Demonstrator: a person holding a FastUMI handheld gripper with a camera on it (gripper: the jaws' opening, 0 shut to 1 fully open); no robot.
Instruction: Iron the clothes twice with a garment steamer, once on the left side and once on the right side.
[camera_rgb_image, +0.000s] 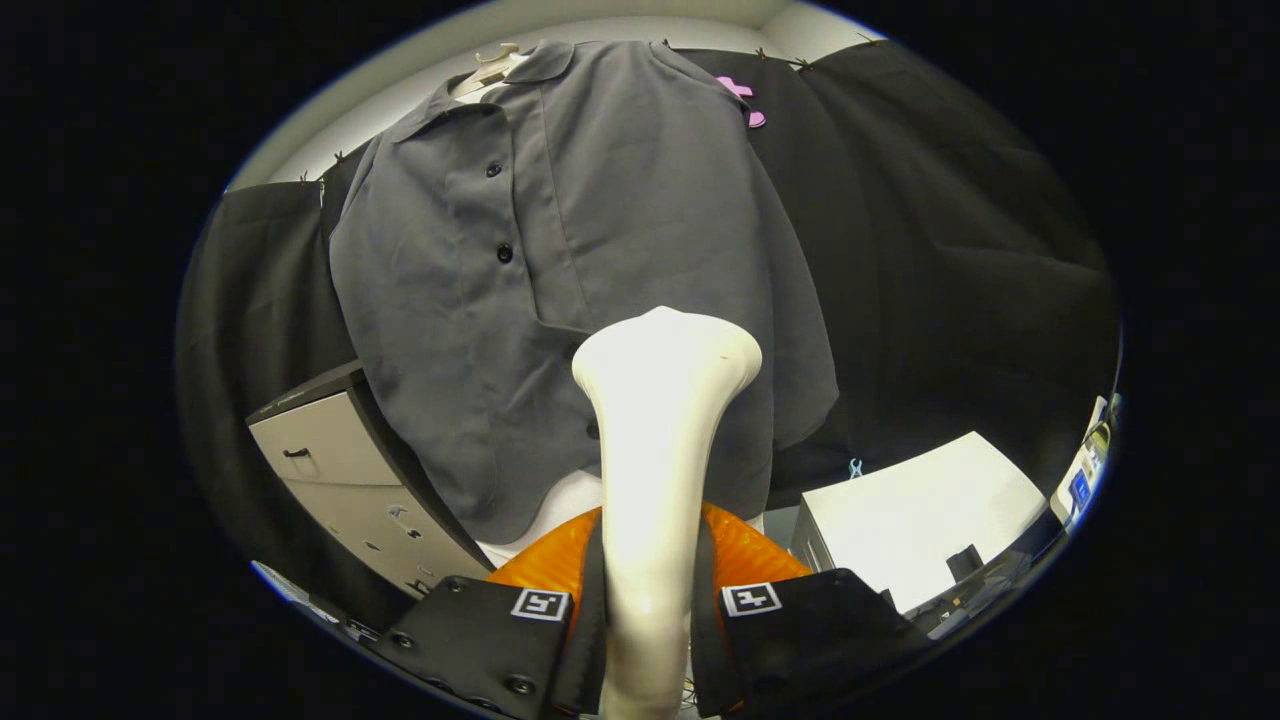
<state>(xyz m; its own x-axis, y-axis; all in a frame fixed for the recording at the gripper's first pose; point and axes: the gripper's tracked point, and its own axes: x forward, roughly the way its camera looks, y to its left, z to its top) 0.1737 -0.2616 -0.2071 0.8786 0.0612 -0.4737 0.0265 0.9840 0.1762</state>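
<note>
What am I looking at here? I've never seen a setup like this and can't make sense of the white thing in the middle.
The camera rides on a hand-held tool with two fingers, looking forward along them. Both fingers are pressed on the white neck of a garment steamer, whose orange body sits between them. The steamer's head points at a grey shirt on a hanger, hung before black cloth. Below to the left is a grey cabinet; to the right, a white box.
</note>
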